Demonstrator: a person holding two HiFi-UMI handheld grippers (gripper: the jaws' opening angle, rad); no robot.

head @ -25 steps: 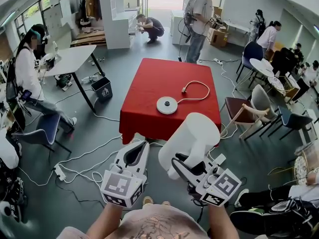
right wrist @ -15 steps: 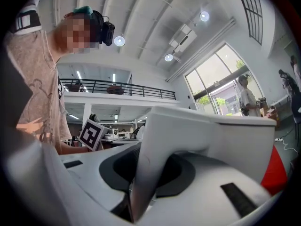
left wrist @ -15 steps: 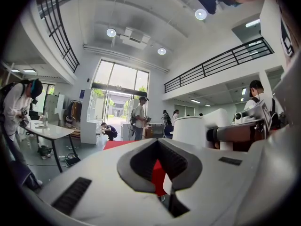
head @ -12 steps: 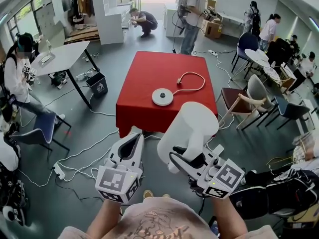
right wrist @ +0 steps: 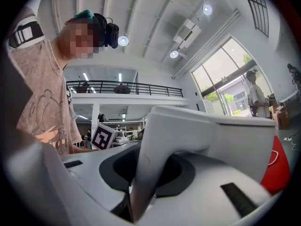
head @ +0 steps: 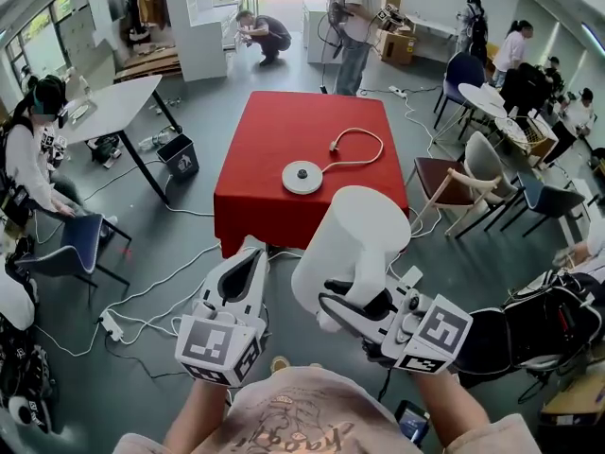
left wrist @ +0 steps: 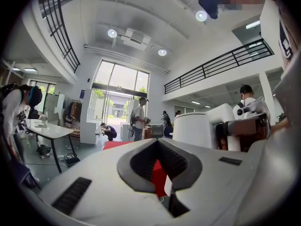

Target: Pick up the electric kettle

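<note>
This is a big open work hall used as a lab, not a home. The ceiling is double height with round lights (left wrist: 112, 33), a railed mezzanine (left wrist: 221, 65) runs along one side, and a tall glass entrance (left wrist: 117, 98) stands at the far end. On the grey floor, cables (head: 180, 272) and a power strip (head: 112, 325) trail around a red-covered bench (head: 284, 121). A white table (head: 118, 107) stands at the left and chairs (head: 444, 183) and a round table (head: 493, 97) at the right, with people seated on both sides. Far off are white shelving (head: 203, 26) and cardboard boxes (head: 397, 47).

The white left gripper (left wrist: 158, 141) has its jaws together, nothing in them; a tall white plastic kettle (left wrist: 195, 130) is on its right
</note>
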